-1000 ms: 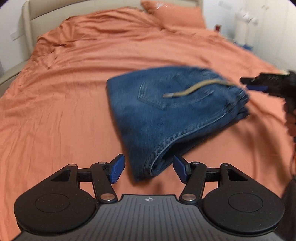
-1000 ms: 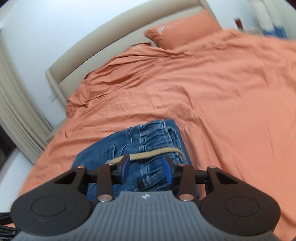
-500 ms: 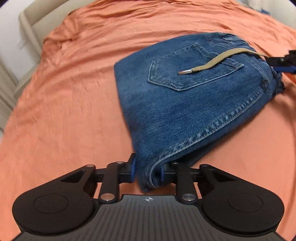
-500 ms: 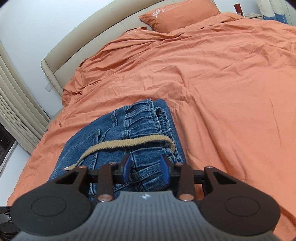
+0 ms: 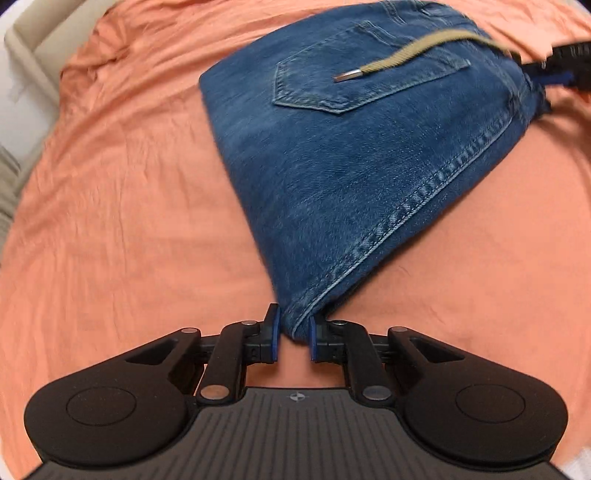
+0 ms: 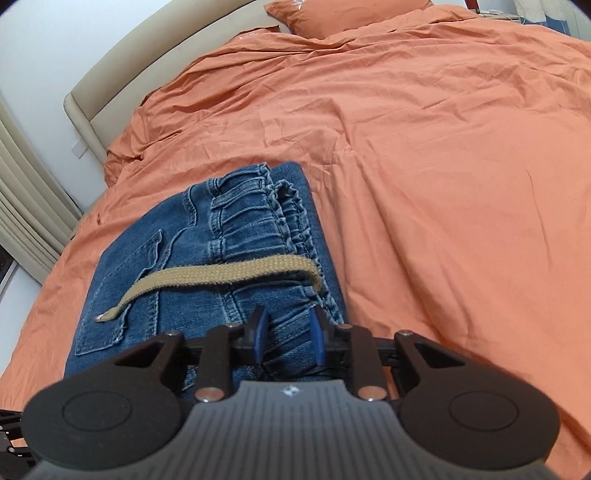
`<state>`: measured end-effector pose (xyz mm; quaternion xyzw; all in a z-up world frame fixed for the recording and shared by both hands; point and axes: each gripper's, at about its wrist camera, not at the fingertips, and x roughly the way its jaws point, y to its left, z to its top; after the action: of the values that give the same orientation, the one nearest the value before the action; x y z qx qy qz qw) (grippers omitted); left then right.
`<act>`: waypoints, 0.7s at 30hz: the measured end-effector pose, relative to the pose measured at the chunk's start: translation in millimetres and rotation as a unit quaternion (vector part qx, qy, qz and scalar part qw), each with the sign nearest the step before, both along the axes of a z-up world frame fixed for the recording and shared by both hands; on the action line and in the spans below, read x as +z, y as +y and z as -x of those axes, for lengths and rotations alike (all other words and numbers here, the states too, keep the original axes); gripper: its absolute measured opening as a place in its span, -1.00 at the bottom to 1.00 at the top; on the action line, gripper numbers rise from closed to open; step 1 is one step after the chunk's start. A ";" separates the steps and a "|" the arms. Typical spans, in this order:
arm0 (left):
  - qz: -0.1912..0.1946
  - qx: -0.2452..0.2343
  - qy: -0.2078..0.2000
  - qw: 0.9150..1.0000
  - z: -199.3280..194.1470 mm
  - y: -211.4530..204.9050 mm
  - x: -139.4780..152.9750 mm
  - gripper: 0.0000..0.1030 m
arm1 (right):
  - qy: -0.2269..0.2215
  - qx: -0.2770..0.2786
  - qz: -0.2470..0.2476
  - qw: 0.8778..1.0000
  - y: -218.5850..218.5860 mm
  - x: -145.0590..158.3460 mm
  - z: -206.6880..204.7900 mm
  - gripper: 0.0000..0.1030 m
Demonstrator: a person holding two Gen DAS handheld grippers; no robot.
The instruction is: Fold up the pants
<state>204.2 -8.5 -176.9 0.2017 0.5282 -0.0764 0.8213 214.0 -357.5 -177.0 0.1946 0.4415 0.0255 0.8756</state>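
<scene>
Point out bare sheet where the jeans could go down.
Open sheet right of the jeans up to the pillow; more left of the jeans. Crowded only at the jeans, gripped by both hand-held grippers.

Faded blue denim pants [image 5: 354, 155], woven tan drawstring [image 6: 221, 275], matt orange bedsheet [image 6: 443, 155]
</scene>
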 end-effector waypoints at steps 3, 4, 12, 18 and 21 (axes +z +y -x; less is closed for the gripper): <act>-0.010 0.002 0.022 1.000 5.9 5.6 7.2 -0.92 | -0.001 -0.001 0.003 1.000 -0.1 0.4 -0.3 -0.63; 0.000 0.006 0.019 1.000 9.8 9.7 10.9 -0.89 | 0.000 -0.003 0.000 1.000 -0.7 1.4 -0.1 -0.63; 0.154 0.063 -0.038 0.985 13.4 40.1 68.3 -0.49 | -0.032 -0.018 -0.023 0.999 -11.2 36.0 14.5 -0.04; 0.227 0.135 -0.099 0.960 -29.0 58.1 84.2 -0.28 | -0.092 -0.007 0.004 0.996 -10.3 63.9 19.8 -0.06; 0.226 0.159 -0.113 0.954 -55.1 59.3 73.8 -0.28 | -0.092 0.002 0.006 0.996 -6.0 61.8 7.6 -0.03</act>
<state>259.3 50.8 -103.1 -0.0687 0.4262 -0.0385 0.9012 206.3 -363.6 -115.1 0.1851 0.3594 0.0428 0.9136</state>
